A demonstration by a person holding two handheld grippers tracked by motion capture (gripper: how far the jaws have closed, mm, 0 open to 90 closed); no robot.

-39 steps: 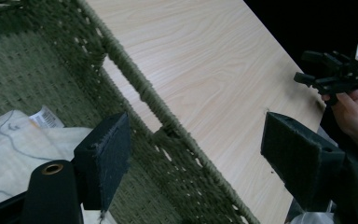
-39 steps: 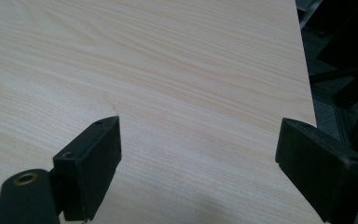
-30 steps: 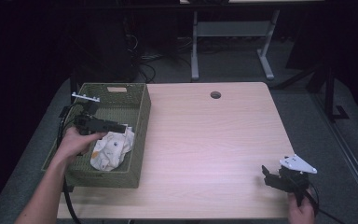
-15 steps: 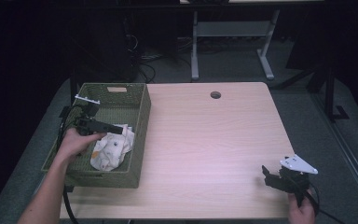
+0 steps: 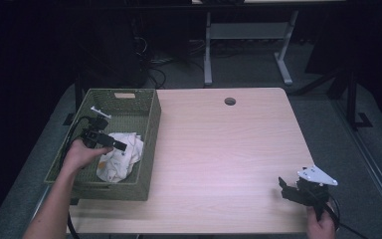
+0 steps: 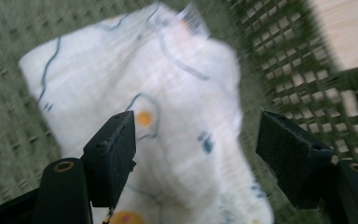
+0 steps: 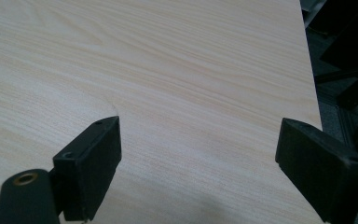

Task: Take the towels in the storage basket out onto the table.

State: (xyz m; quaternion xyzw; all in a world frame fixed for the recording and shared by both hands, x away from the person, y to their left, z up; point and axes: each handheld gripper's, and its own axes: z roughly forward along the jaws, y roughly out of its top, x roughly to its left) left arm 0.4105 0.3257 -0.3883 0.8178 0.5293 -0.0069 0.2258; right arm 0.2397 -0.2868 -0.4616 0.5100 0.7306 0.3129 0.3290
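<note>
A pale wood table (image 5: pixel 229 149) spreads between two hand-held tools, its round cable hole (image 5: pixel 230 101) well ahead of both. A green woven basket (image 5: pixel 146 124) sits on the table's left portion, and the left tool (image 5: pixel 122 147) hangs inside it, its jaws spread wide with nothing between them. Directly beneath and just ahead of that tool lies a crumpled white cloth (image 5: pixel 124 157) on the basket floor; in the left gripper view the cloth (image 6: pixel 168 116), printed with blue lines and orange dots, shows in the gap between the spread jaws of the left tool (image 6: pixel 196 144), with the basket's lattice wall (image 6: pixel 307 79) rising beyond the jaw seen at that view's right. Whether the jaws touch the cloth cannot be told. The person's left hand (image 5: pixel 79 155) grips the tool from behind, forearm entering from the lower edge. Well apart, at the table's near right corner, the right tool (image 5: pixel 282 183) is held low over bare wood by the right hand (image 5: pixel 321 226); its jaws (image 7: pixel 198 154) also stand wide apart, holding nothing.
</note>
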